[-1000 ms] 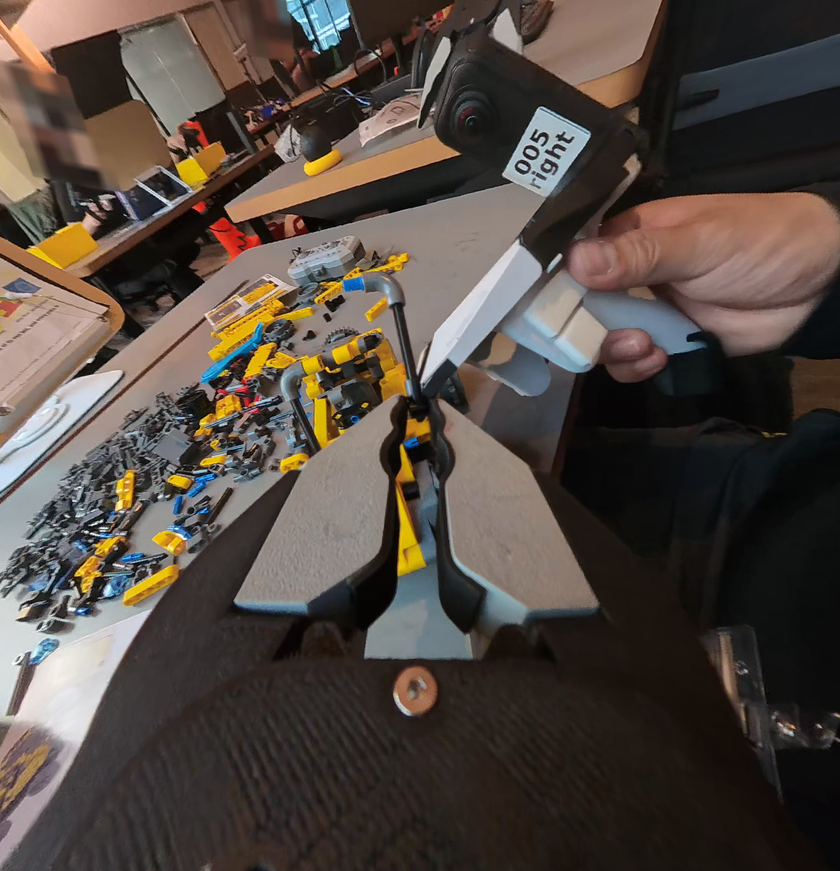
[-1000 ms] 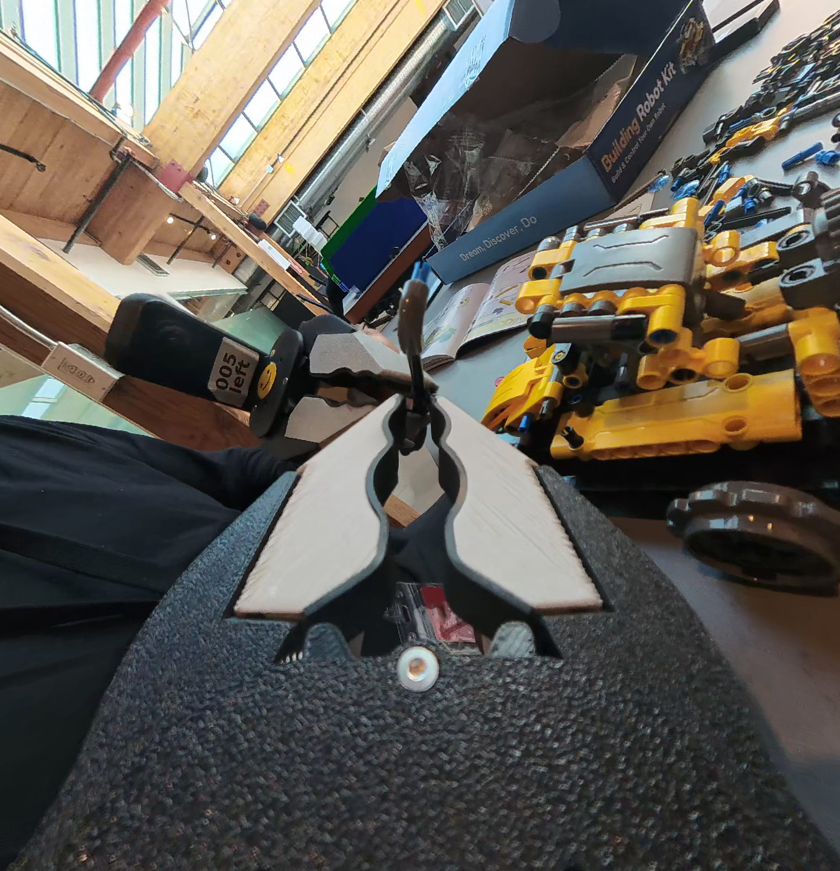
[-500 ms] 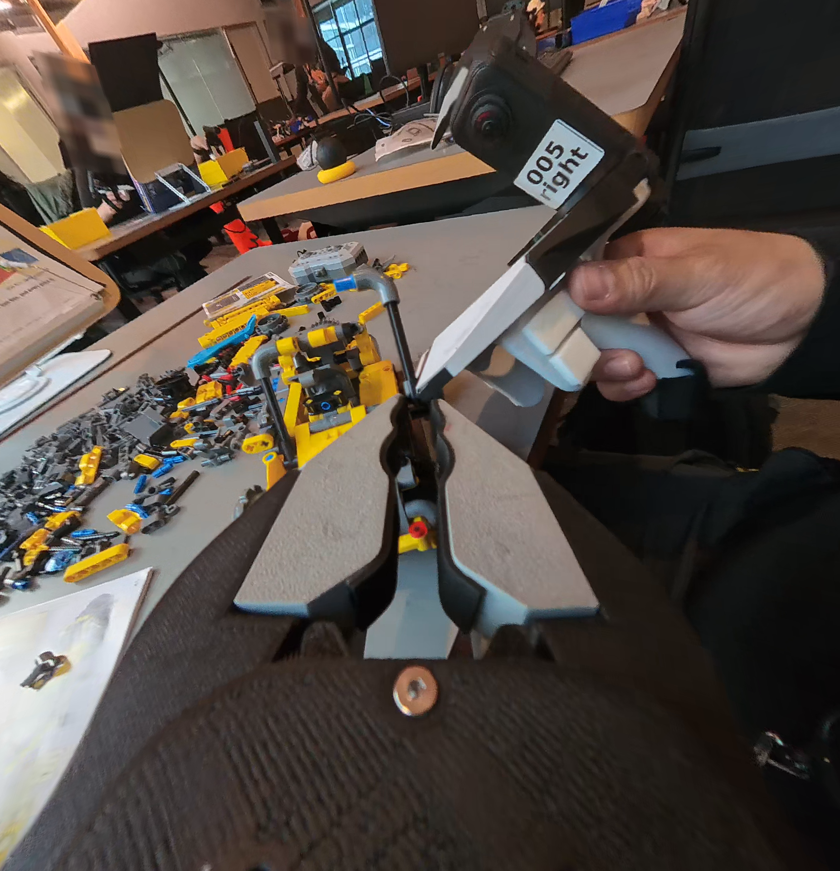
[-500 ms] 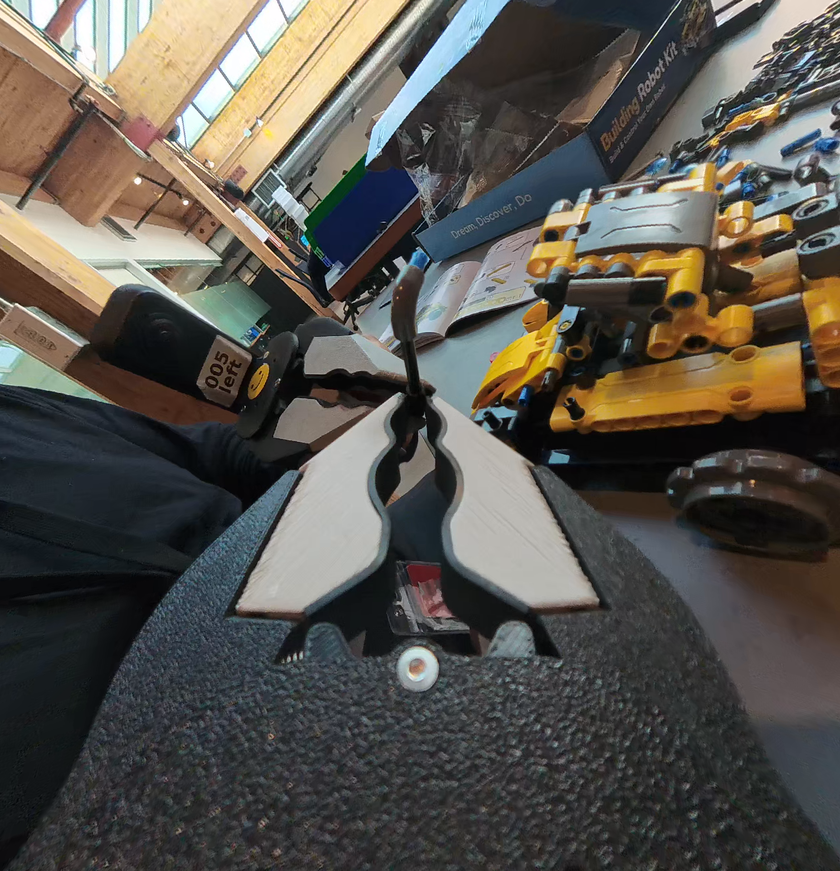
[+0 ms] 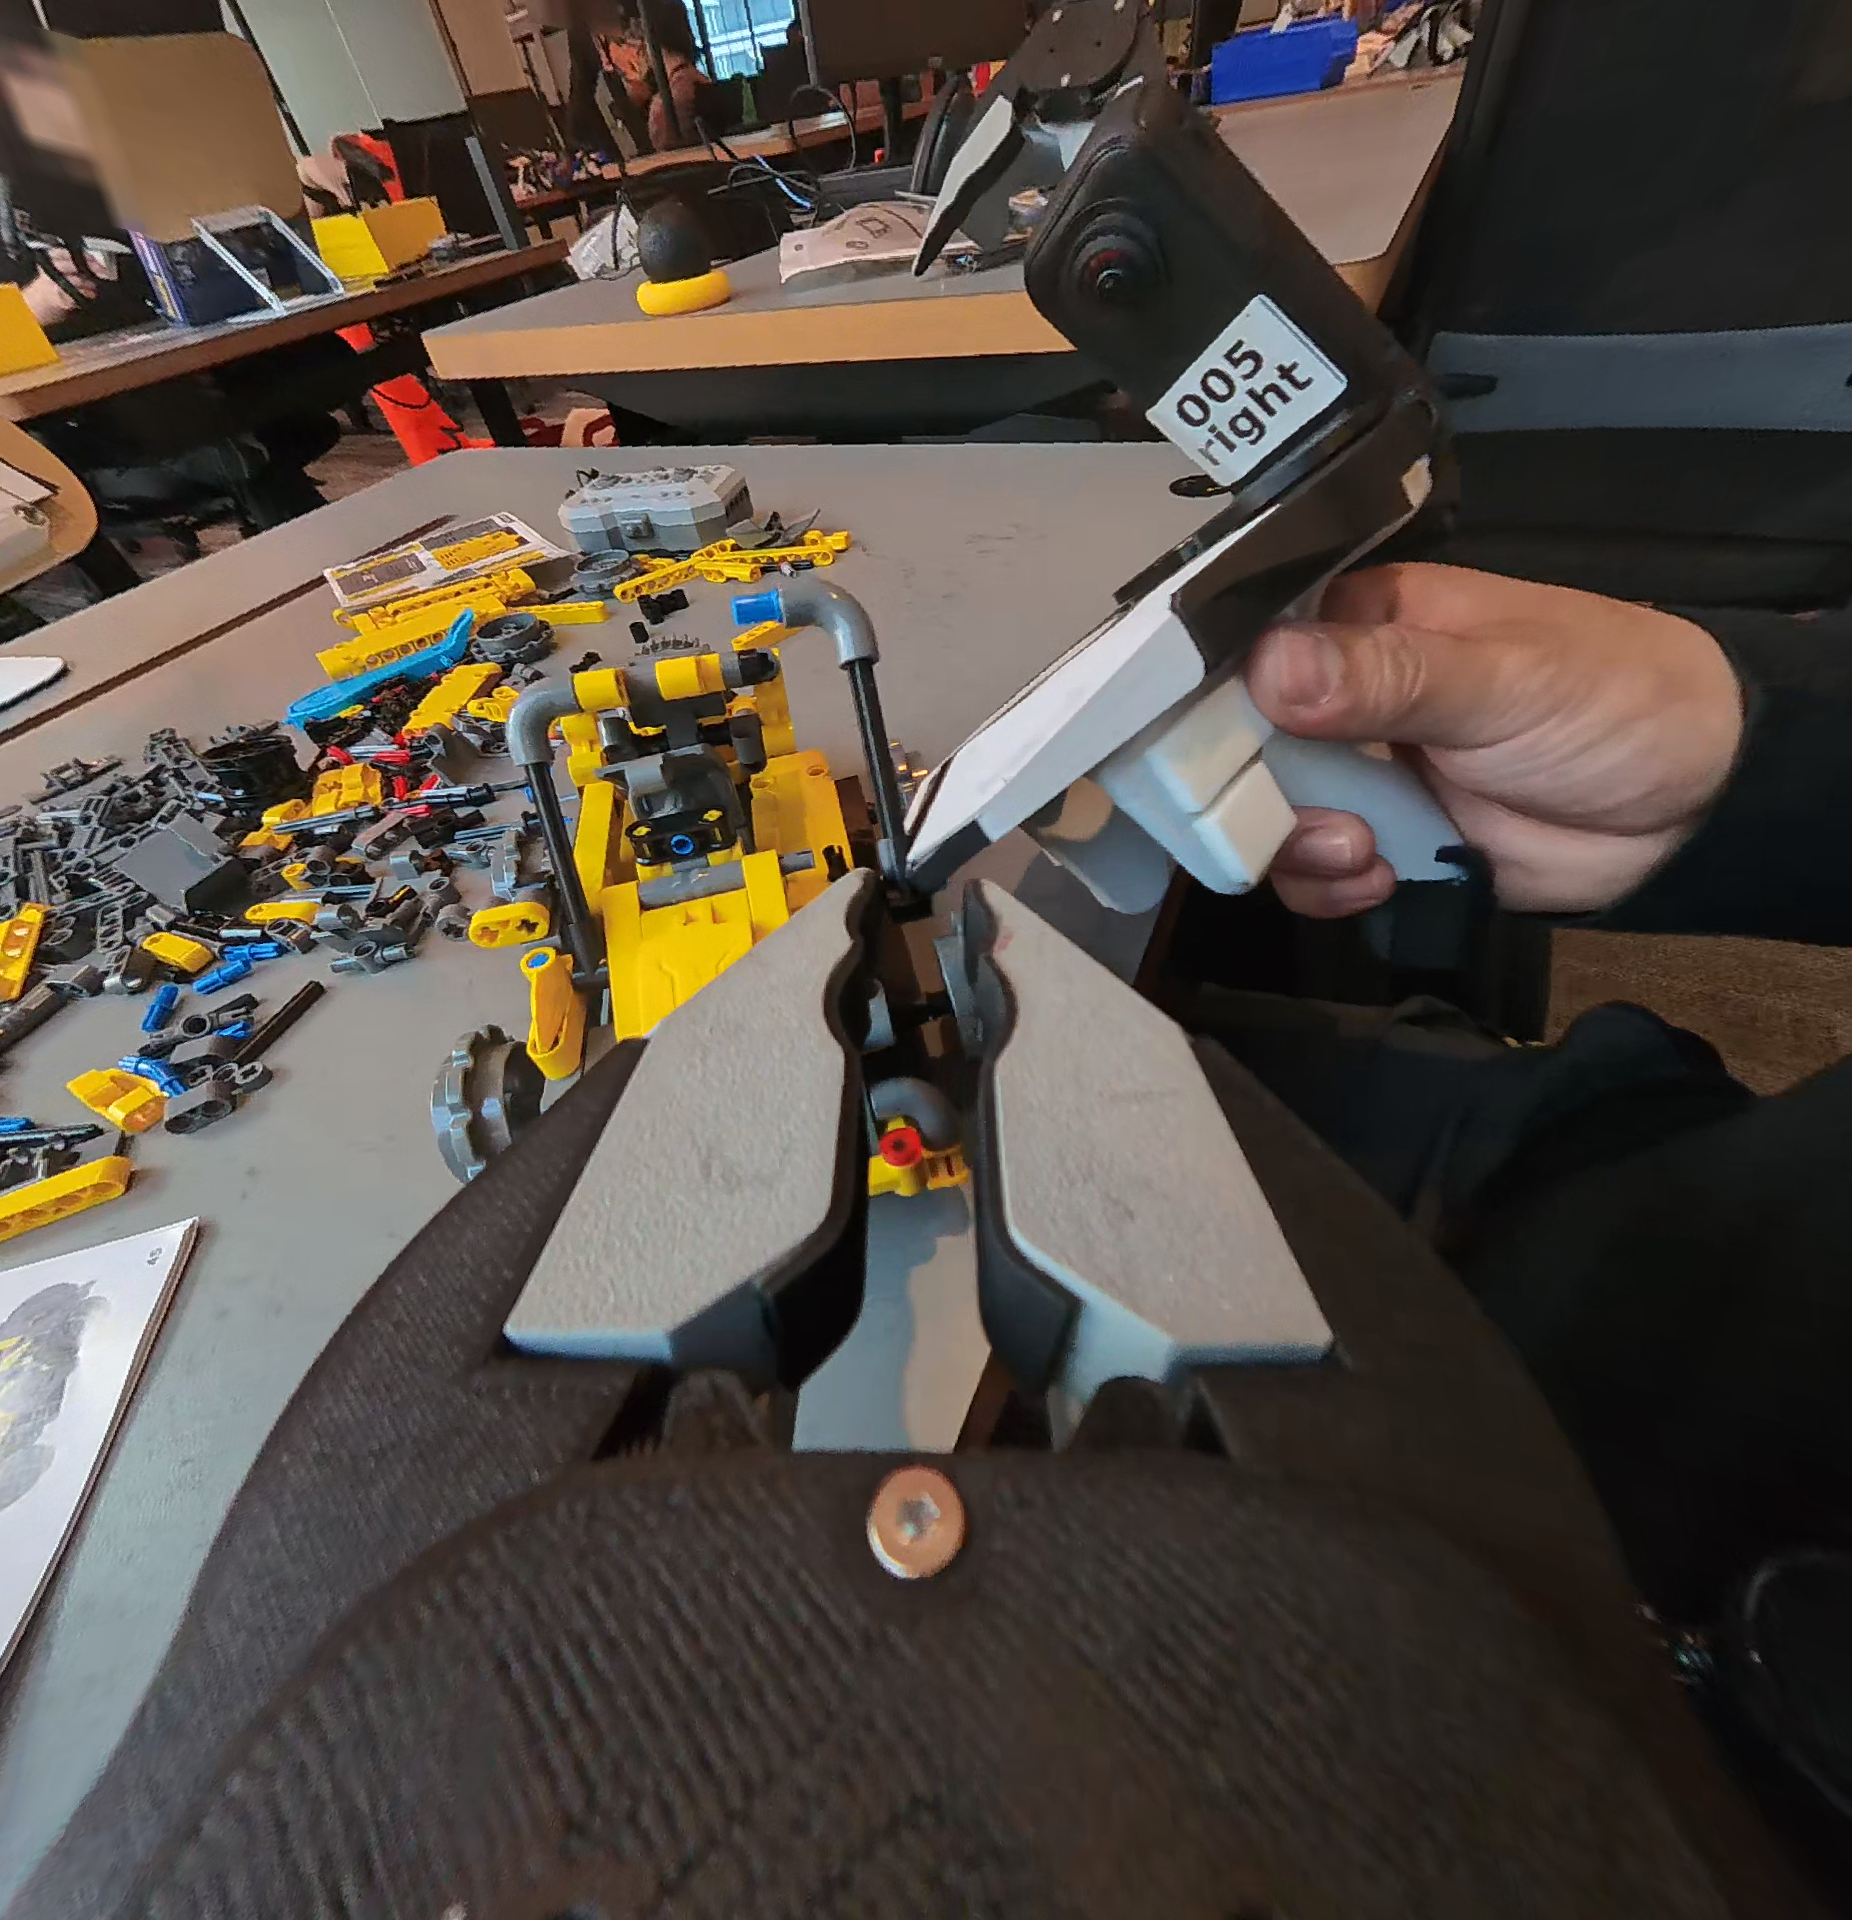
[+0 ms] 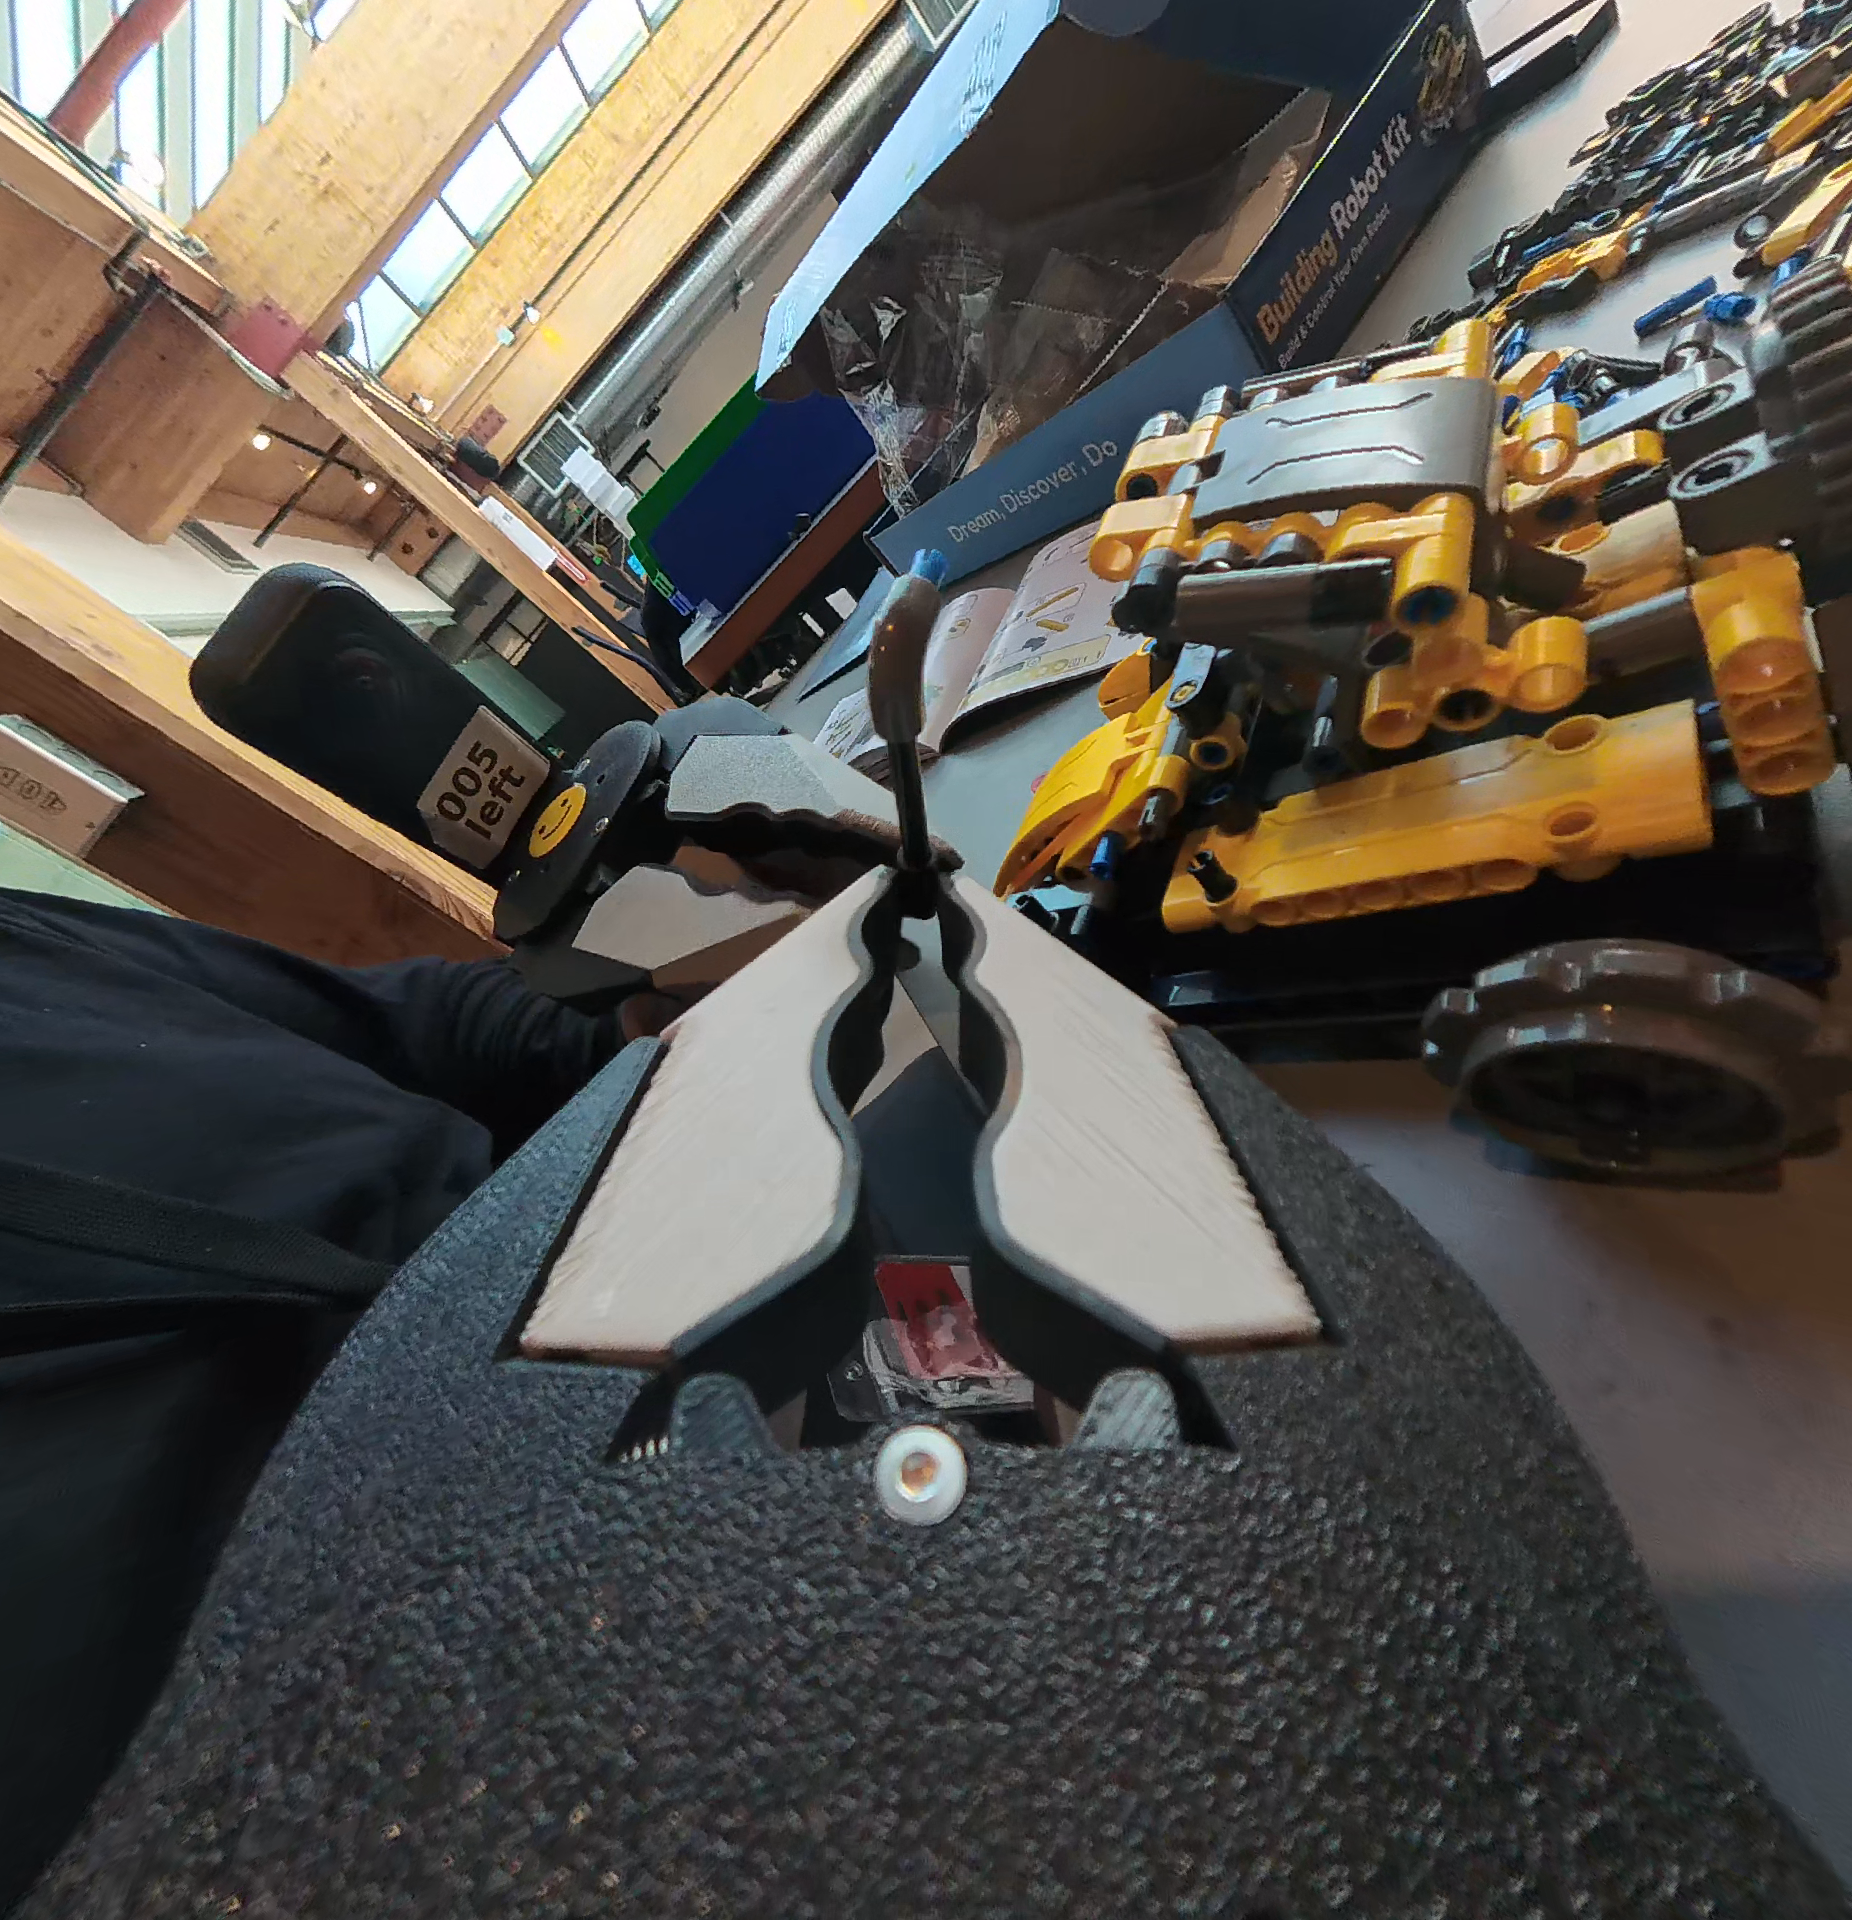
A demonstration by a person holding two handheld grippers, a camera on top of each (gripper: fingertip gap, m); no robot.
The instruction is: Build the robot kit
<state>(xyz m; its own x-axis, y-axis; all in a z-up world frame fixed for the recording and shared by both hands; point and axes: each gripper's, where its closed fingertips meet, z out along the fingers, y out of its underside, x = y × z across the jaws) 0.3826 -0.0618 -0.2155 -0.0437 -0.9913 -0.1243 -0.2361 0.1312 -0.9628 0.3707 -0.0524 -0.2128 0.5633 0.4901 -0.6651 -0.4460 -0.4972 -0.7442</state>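
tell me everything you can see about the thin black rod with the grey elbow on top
The thin black rod is a slim plastic axle standing nearly upright beside the yellow model. A grey elbow caps its top and ends in a blue peg. Its lower end is pinched in the right gripper, and the left gripper sits right at that end; whether it touches is unclear.

Loose parts (image 5: 174, 862) lie left of the model (image 5: 693, 852), booklet (image 5: 49, 1382) nearer.

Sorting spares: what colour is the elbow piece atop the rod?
Grey elbow piece, clearest in the left wrist view.
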